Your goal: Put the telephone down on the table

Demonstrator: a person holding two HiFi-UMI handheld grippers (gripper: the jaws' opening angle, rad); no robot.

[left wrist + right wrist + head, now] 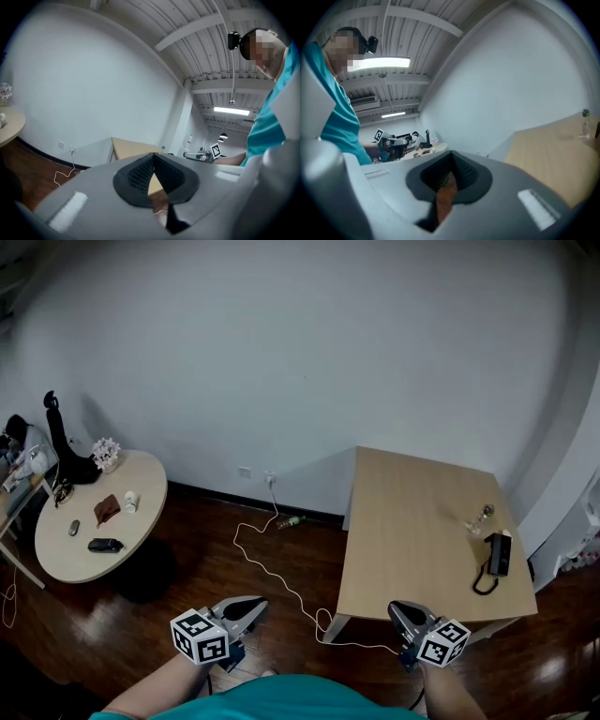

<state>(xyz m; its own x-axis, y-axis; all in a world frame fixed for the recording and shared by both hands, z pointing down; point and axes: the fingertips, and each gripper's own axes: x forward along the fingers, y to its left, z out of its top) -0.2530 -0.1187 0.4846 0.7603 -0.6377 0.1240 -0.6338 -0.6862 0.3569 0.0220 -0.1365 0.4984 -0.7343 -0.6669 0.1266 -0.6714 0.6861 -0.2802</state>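
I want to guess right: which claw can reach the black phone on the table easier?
Probably the right claw: it is by the near edge of the table, nearer the telephone; the left claw is over the floor.

Two tabletops: one rectangular tabletop (412, 521), one round tabletop (56, 559). One telephone (498, 553). One glass (481, 517). Two grippers: left gripper (247, 607), right gripper (404, 612). One cable (237, 536) on the floor.

Wide bare tabletop (412, 521) beside telephone (499, 554)
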